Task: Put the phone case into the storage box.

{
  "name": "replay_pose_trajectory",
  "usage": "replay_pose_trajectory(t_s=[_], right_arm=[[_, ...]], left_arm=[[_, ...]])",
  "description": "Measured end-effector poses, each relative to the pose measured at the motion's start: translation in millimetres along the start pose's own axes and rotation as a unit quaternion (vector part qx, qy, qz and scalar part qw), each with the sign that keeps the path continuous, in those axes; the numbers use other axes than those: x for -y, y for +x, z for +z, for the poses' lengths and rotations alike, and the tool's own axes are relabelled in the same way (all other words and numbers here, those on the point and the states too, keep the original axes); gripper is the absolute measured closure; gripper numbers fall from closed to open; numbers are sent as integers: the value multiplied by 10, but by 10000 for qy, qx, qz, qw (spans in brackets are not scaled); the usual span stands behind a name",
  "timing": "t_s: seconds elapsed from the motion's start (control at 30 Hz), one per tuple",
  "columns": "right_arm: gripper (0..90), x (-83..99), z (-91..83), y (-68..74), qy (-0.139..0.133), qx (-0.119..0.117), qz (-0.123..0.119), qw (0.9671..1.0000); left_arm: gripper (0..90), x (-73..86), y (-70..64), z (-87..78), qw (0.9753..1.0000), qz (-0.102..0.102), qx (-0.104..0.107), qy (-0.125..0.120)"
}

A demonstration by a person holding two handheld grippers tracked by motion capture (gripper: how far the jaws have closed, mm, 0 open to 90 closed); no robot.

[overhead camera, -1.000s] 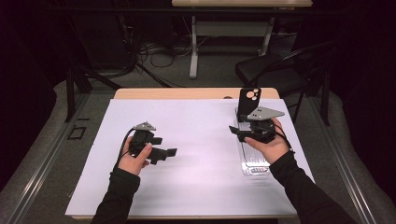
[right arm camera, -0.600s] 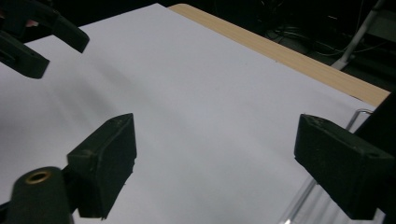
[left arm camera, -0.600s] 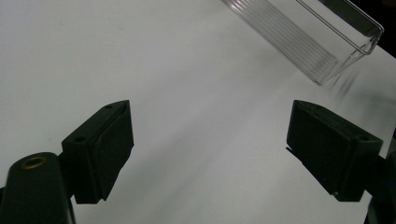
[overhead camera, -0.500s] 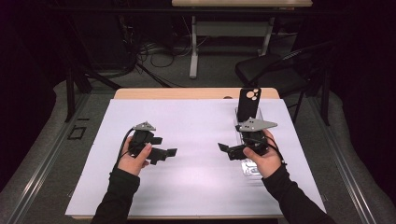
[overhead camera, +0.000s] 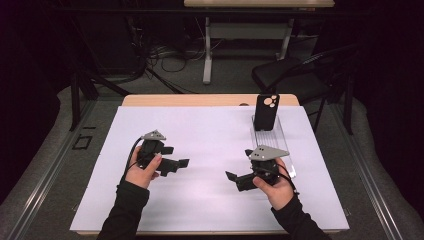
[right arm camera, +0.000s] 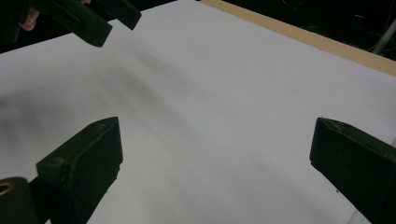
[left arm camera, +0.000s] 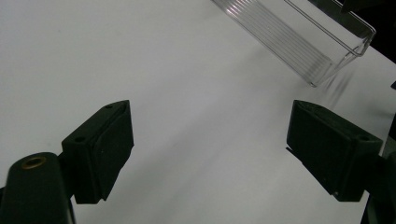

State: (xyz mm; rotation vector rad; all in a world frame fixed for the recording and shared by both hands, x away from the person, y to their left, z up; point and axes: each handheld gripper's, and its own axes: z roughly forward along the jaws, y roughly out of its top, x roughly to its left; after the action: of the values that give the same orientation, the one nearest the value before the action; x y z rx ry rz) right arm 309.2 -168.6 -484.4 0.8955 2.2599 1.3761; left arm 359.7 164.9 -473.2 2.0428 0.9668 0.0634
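**Two open hand-held grippers over a white surface, phone standing in a clear tray behind**

Nearest the camera in the high view, two dark-sleeved forearms come in from the bottom edge. The right hand-held gripper (overhead camera: 239,181) sits low over the white surface (overhead camera: 200,200), right of centre, a grey three-cornered plate on its top and its jaws pointing toward the middle. In the right gripper view its two black jaws stand wide apart with nothing but bare white sheet between them.

A little farther in and to the left, the left hand-held gripper (overhead camera: 175,164) is held at much the same height, its jaws turned toward the right one. The two are well apart, with open sheet between them. The left gripper view shows its jaws spread wide too, holding nothing.

Behind the right hand-held gripper lies a long clear plastic tray (overhead camera: 286,150), running away from the person near the right side of the surface. Its ribbed near end appears in the left gripper view, beyond the jaws. At the tray's far end a black phone (overhead camera: 266,112) stands upright, its camera lenses facing this way.

Farther still, the wooden edge of the surface (overhead camera: 200,100) shows past the sheet, then a dark floor with cables, a black chair (overhead camera: 295,75) and a table leg.
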Motion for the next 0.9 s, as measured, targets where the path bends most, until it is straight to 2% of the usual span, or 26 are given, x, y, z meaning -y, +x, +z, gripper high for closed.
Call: replay_pose_trajectory(t_s=[0.17, 0.33, 0.7, 0.9], right_arm=[[23, 97, 40, 87, 64, -24, -96, 9999], [24, 188, 61, 141, 71, -89, -71, 9999], [30, 305, 77, 251, 16, -131, -242, 9996], [30, 327, 94, 275, 49, -173, -237, 9996]], left_arm=[[149, 5, -4, 8, 10000, 23, 3, 27], [149, 7, -2, 14, 10000, 41, 1, 15], [149, 11, 15, -1, 10000, 65, -33, -1], [149, 11, 18, 0, 10000, 55, -39, -11]])
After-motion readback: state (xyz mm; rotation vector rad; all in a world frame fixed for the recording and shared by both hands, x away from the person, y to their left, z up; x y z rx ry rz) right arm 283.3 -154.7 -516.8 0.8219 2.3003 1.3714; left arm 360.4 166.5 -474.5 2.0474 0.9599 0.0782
